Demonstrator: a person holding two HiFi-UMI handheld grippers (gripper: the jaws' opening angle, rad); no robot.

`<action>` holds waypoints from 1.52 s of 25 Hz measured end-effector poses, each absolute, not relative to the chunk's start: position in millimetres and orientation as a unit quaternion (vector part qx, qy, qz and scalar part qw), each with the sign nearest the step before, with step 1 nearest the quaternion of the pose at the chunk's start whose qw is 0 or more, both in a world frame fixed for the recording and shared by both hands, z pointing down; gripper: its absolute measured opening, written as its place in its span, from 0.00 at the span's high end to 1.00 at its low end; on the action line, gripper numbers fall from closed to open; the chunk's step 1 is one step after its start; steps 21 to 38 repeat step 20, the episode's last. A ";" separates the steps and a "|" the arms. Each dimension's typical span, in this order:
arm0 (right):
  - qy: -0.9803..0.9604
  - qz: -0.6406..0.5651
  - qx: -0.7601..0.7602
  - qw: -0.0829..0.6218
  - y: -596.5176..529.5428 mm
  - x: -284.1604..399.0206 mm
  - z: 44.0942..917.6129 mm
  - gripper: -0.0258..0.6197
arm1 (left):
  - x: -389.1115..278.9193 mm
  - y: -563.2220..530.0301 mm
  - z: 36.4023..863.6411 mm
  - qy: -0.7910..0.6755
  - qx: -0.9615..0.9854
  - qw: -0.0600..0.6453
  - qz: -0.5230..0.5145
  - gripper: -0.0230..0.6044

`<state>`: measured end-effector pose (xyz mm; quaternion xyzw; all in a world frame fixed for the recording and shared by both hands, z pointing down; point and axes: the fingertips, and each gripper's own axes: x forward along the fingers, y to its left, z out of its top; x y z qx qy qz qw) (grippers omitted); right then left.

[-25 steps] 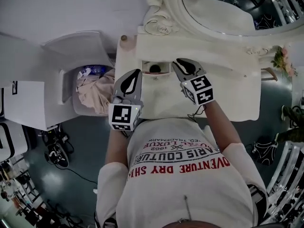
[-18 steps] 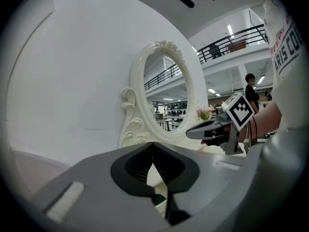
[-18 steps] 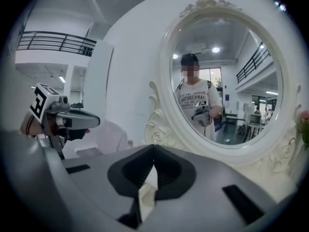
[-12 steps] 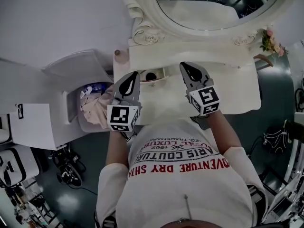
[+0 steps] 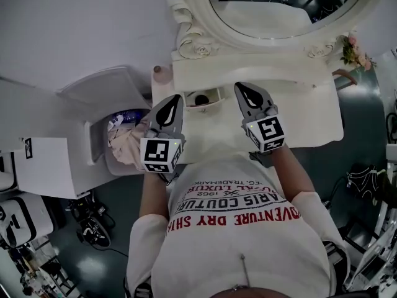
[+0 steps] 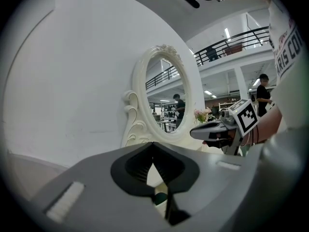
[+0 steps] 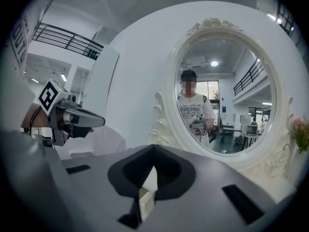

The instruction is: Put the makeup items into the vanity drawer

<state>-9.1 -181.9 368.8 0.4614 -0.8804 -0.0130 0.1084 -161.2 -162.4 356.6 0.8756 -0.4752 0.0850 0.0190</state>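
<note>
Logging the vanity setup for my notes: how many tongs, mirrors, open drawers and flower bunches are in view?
Tongs: 2, the left tongs and the right tongs
Oval mirror: 1
Open drawer: 1
Flower bunch: 1
Total: 5

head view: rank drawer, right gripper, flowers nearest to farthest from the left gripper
1. drawer, just right of the left gripper tips
2. right gripper, past the drawer, further right
3. flowers, far right
</note>
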 end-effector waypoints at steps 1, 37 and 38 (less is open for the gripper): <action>-0.879 -0.008 0.464 0.108 -182.3 -9.8 369.5 0.95 | -162.4 -161.8 356.2 -0.475 0.876 0.019 0.083 0.95; -0.873 -0.008 0.475 0.106 -183.2 -32.4 371.7 0.95 | -196.8 -159.8 362.1 -0.483 0.872 0.044 0.066 0.95; -0.873 -0.008 0.475 0.106 -183.2 -32.4 371.7 0.95 | -196.8 -159.8 362.1 -0.483 0.872 0.044 0.066 0.95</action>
